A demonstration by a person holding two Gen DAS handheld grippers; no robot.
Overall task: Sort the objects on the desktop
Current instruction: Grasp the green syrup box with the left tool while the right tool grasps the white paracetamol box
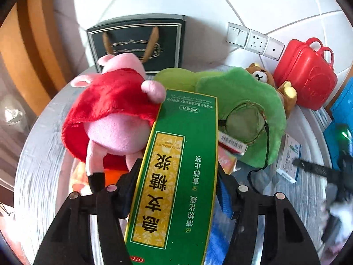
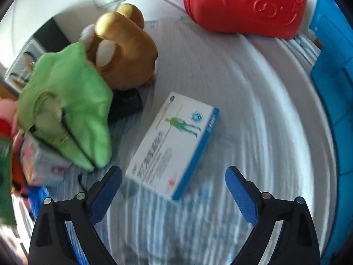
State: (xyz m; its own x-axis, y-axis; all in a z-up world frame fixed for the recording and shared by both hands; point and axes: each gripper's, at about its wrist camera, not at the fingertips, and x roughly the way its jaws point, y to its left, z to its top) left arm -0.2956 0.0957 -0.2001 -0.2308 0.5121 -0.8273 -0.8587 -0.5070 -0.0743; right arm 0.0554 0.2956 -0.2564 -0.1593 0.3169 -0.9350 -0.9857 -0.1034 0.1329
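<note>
My left gripper point(image 1: 178, 176) is shut on a long green and gold medicine box point(image 1: 176, 176) and holds it above the table. Behind it lie a pink pig plush in a red dress point(image 1: 112, 110), a green plush point(image 1: 247, 112) and a brown bear plush point(image 1: 267, 77). My right gripper point(image 2: 173, 176) is open and empty, just short of a white and blue medicine box point(image 2: 174, 141) lying flat on the striped cloth point(image 2: 253, 114). The green plush point(image 2: 66, 108) and bear point(image 2: 123, 50) sit to its left.
A red plastic case point(image 1: 306, 77) stands at the back right, also in the right wrist view point(image 2: 242, 6). A blue bin point(image 2: 335, 84) is at the right edge. A dark framed box point(image 1: 136, 44) leans on the wall. Small boxes point(image 2: 39, 161) lie under the green plush.
</note>
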